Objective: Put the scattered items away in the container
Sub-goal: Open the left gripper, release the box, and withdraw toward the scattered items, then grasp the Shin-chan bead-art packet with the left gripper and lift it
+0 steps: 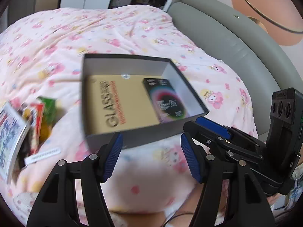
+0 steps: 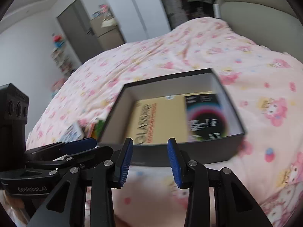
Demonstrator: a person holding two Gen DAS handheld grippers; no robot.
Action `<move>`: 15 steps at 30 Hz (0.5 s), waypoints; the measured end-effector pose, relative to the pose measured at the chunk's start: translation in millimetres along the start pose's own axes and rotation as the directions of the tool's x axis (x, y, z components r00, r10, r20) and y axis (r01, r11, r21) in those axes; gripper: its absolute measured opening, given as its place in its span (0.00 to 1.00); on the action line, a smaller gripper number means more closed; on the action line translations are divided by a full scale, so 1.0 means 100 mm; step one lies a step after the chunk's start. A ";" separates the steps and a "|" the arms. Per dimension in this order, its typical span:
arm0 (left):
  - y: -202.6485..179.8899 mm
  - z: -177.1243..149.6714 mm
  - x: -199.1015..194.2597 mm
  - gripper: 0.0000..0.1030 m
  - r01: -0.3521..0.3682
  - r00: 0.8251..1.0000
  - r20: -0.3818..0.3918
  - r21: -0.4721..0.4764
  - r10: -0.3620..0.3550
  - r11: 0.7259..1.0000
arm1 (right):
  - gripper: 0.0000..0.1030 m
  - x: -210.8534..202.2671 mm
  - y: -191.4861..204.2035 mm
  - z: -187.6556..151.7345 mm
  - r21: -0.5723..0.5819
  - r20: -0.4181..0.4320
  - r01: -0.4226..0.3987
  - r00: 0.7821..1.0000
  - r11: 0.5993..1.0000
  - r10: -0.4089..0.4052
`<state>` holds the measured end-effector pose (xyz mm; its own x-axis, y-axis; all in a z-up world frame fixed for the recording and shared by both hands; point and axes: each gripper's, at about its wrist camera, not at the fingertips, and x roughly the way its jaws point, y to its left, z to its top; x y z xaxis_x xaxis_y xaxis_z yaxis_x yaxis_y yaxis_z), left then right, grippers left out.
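A dark open box (image 1: 132,141) sits on the pink bedspread; it also shows in the right wrist view (image 2: 170,156). Inside lie a tan "GLASS" package (image 1: 121,102) (image 2: 162,121) and a black packet with a colourful ring (image 1: 166,100) (image 2: 206,115). Scattered items lie left of the box: a printed card pack (image 1: 9,138), a red and green packet (image 1: 41,113) (image 2: 97,128) and a white strip (image 1: 43,155). My left gripper (image 1: 151,151) is open and empty in front of the box. My right gripper (image 2: 149,158) is open and empty, also in front of the box.
The pink patterned bedspread (image 1: 94,37) covers the bed. A grey padded headboard (image 1: 236,43) runs along the right. The right gripper's body shows in the left wrist view (image 1: 265,141). A door and shelves (image 2: 75,37) stand beyond the bed.
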<state>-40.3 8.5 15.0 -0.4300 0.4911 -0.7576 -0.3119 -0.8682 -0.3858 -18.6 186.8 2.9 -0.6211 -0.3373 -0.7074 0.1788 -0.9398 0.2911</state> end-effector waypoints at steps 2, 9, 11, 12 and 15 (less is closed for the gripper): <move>0.16 -0.09 -0.10 0.63 -0.016 1.000 -0.001 -0.027 0.016 1.000 | 0.33 0.07 0.22 -0.04 -0.049 -0.017 -0.009 1.000 0.999 0.008; 0.92 -0.42 -0.55 0.62 -0.052 0.995 0.077 -0.211 0.070 0.976 | 0.33 0.44 1.01 -0.08 -0.192 -0.113 -0.117 0.989 0.974 0.097; 1.14 -0.49 -0.67 0.62 -0.063 0.992 0.092 -0.254 0.089 0.965 | 0.33 0.58 1.30 -0.09 -0.228 -0.140 -0.162 0.981 0.960 0.133; 1.27 -0.54 -0.75 0.62 -0.072 0.990 0.100 -0.277 0.103 0.958 | 0.33 0.65 1.39 -0.11 -0.231 -0.158 -0.189 0.975 0.954 0.154; 1.60 -0.64 -0.88 0.62 -0.099 0.984 0.108 -0.338 0.144 0.936 | 0.33 0.93 1.71 -0.14 -0.218 -0.239 -0.280 0.944 0.935 0.227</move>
<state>1.9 -178.2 -13.9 -0.5595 0.3660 -0.7436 0.0372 -0.8852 -0.4637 -35.2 -6.1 -22.4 -0.3638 -0.5445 -0.7558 0.5070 -0.7964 0.3297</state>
